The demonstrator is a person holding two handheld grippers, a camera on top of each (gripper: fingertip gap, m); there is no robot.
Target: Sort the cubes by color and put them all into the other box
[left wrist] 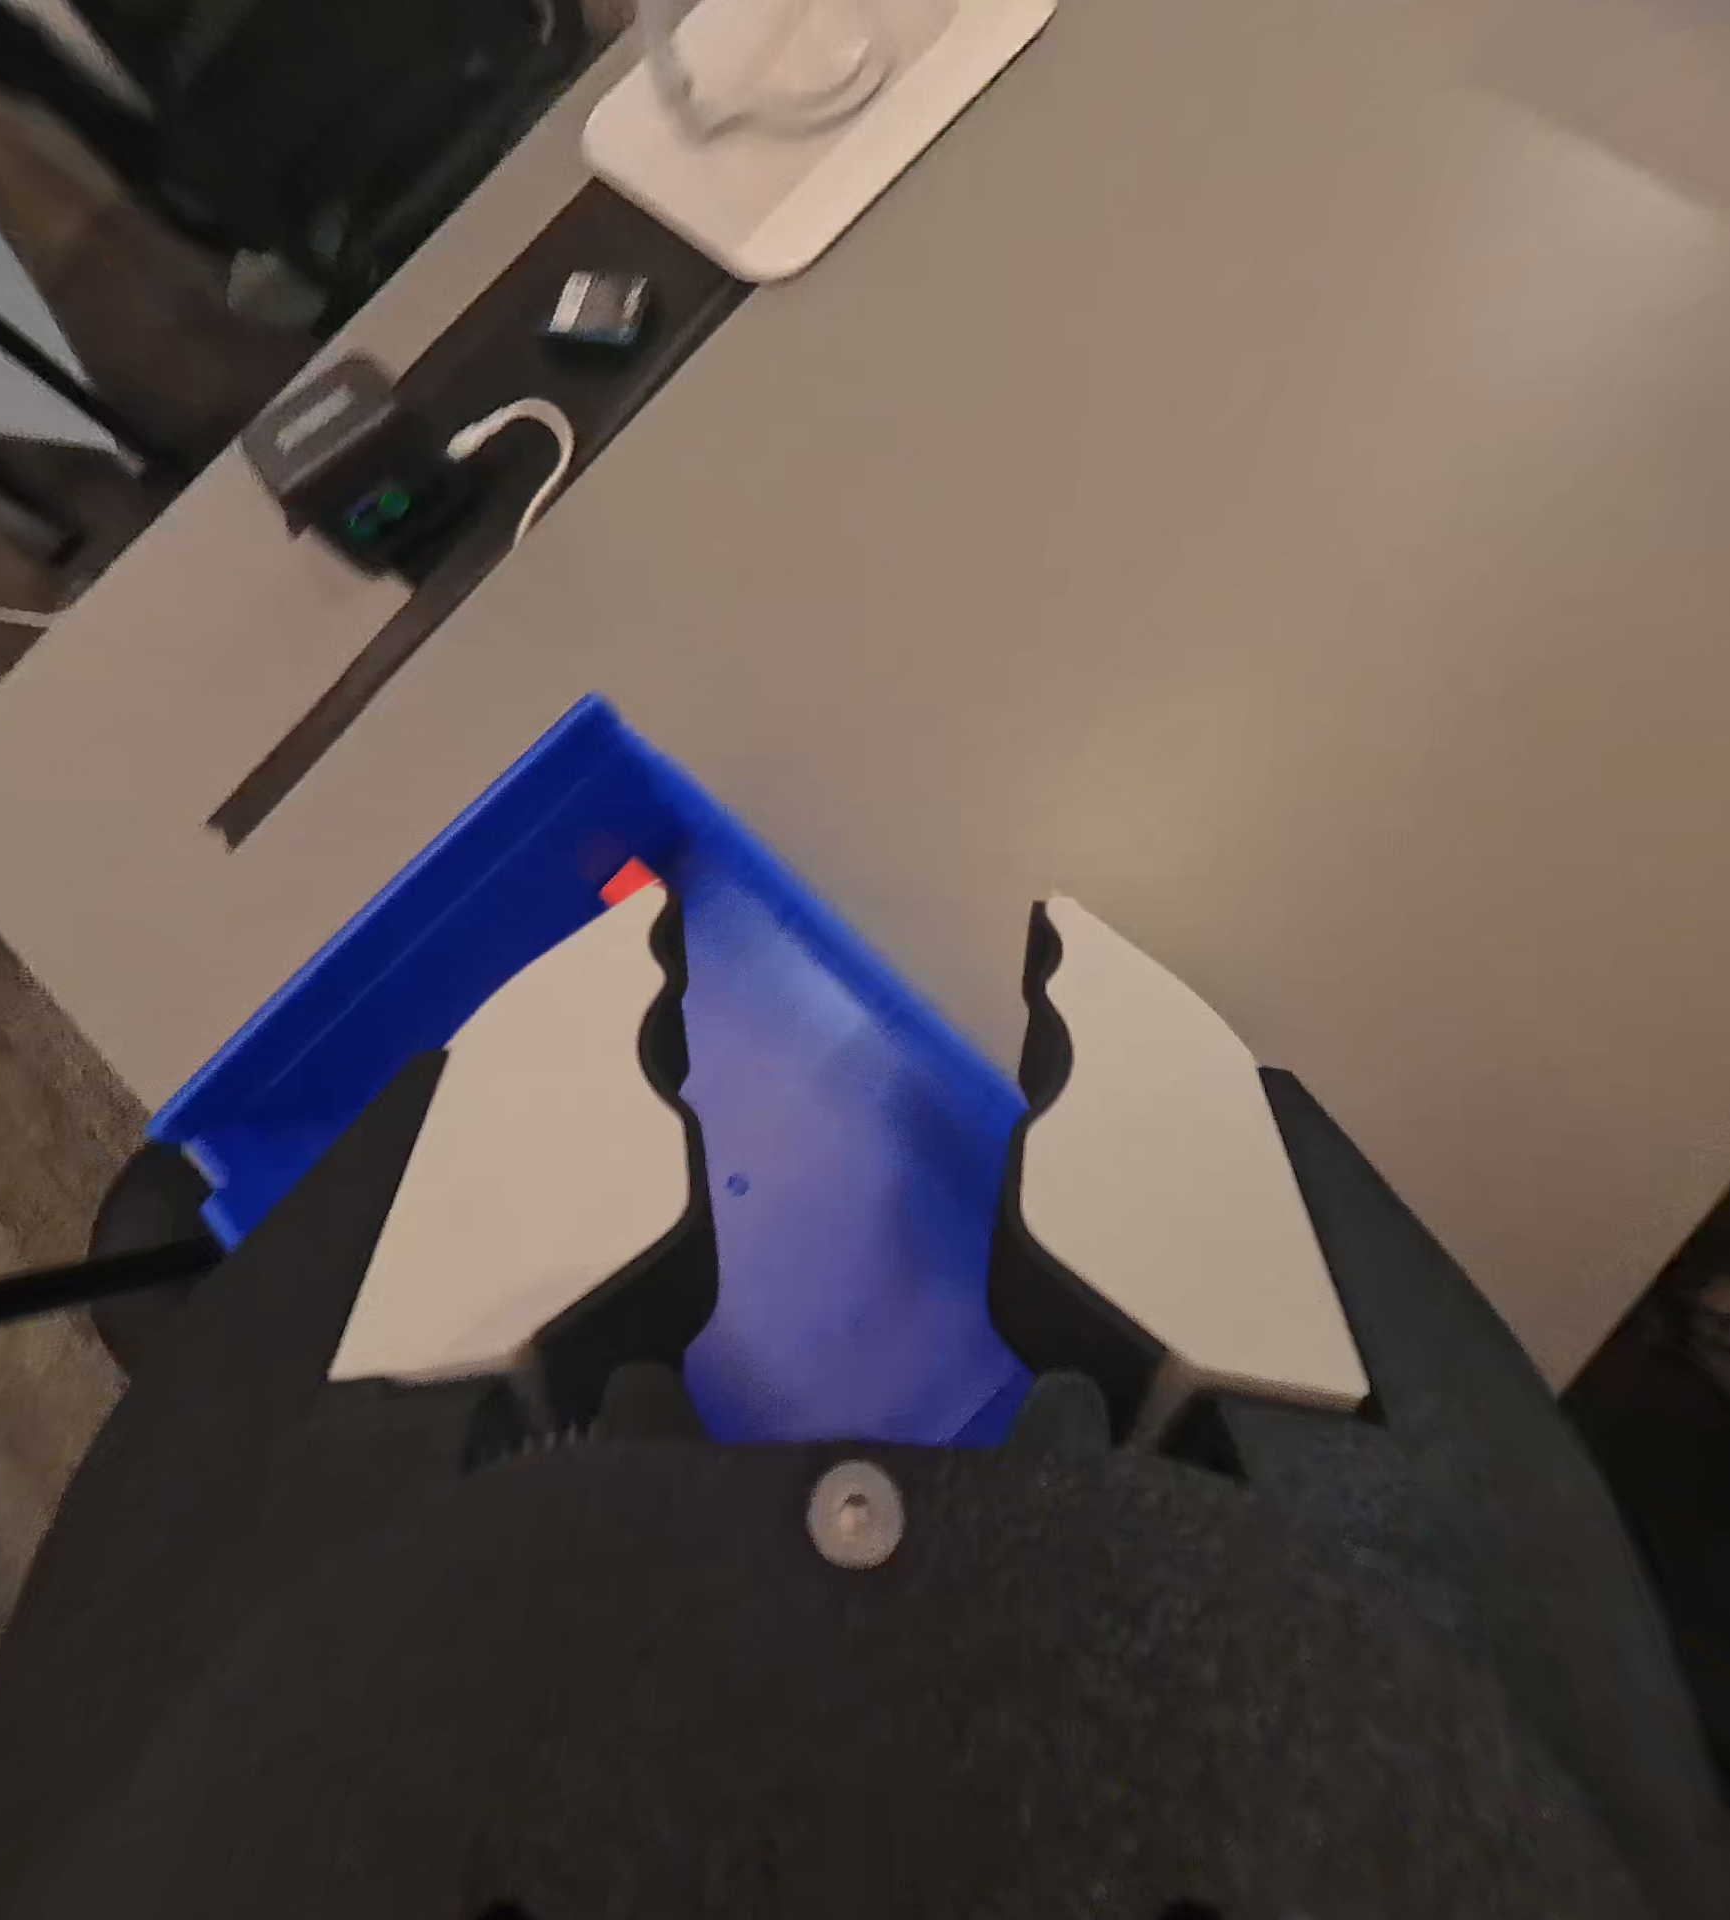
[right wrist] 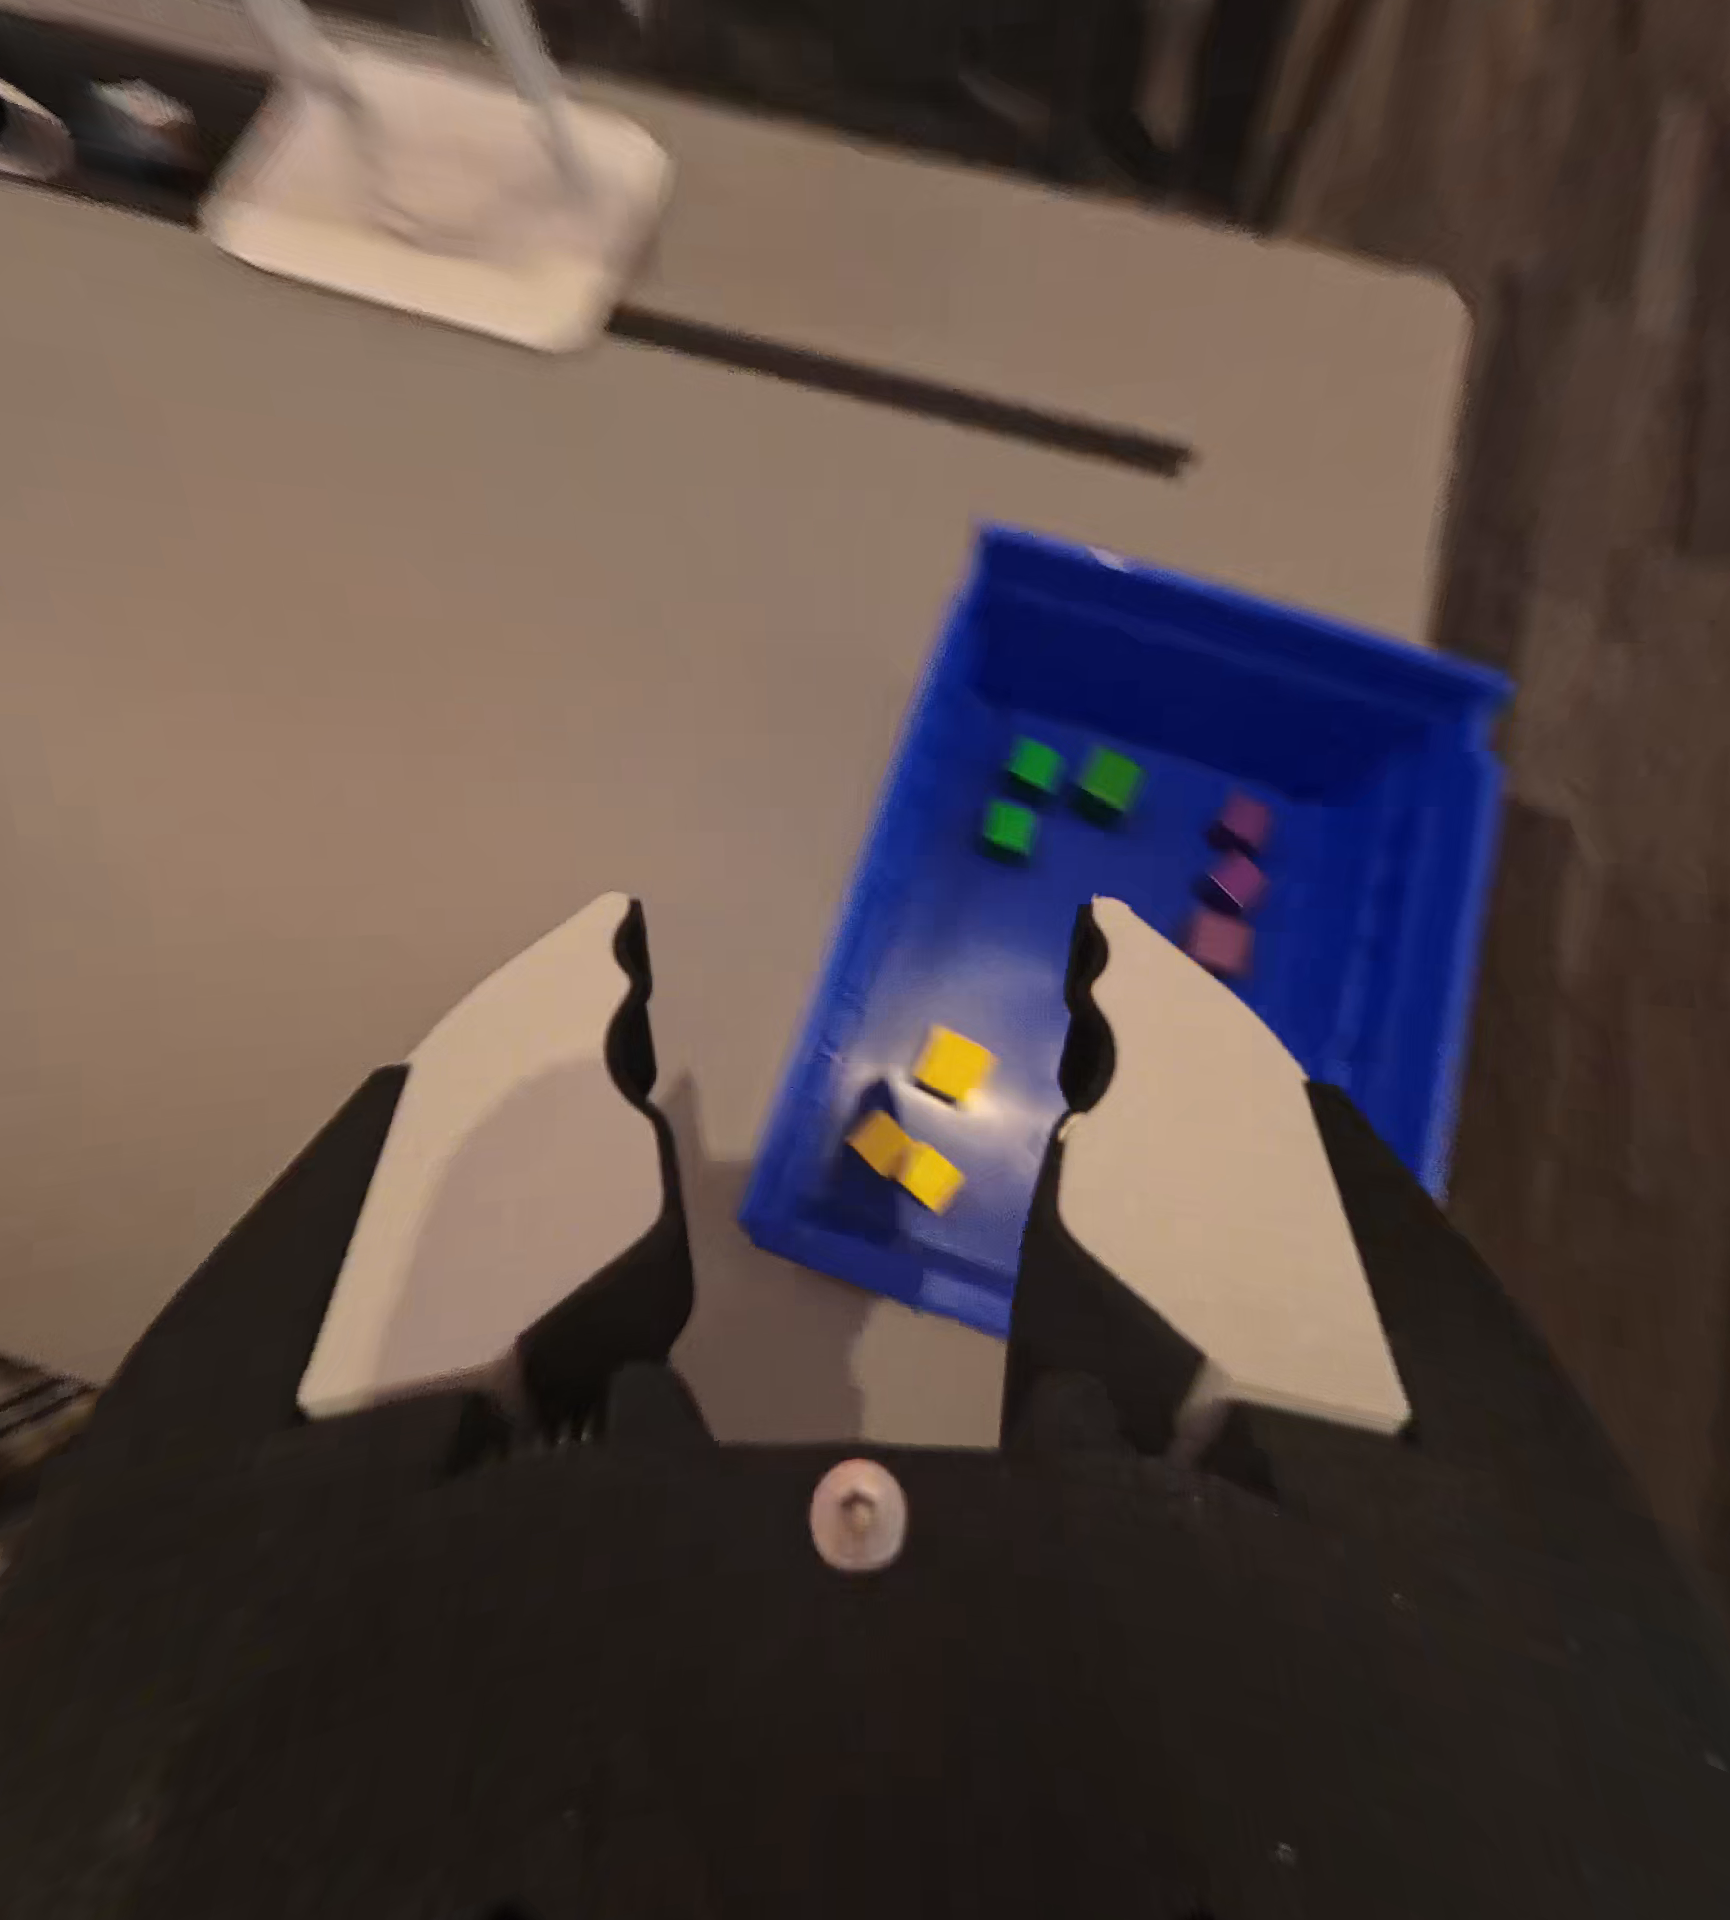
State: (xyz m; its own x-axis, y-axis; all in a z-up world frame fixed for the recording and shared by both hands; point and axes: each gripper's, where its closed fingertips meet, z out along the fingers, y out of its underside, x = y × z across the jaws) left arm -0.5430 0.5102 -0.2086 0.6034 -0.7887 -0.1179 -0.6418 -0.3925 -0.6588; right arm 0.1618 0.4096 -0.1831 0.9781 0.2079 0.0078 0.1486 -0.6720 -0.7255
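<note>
Both grippers spread wide and empty above blue boxes on a grey table (left wrist: 1256, 520).

Left gripper (left wrist: 845, 914) hung over a blue box (left wrist: 404, 956) near the table's corner, jaws well apart, nothing between them; a red cube (left wrist: 628, 881) just visible in the box's far corner, partly hidden behind the left fingertip (left wrist: 632, 935). Right gripper (right wrist: 861, 914) likewise gaped, holding nothing, above the near end of a second blue box (right wrist: 1401, 997) by the table's right edge. Inside that box: three green cubes (right wrist: 1035, 765) clustered at the far left, three purple cubes (right wrist: 1240, 826) in a row along the right, three yellow cubes (right wrist: 952, 1060) at the near end, two of them touching. Both views blurred. Farther back on the table, a white flat base (right wrist: 445, 229) beside a dark slot (right wrist: 902, 390), and a dark charger with a white cable (left wrist: 341, 457).
</note>
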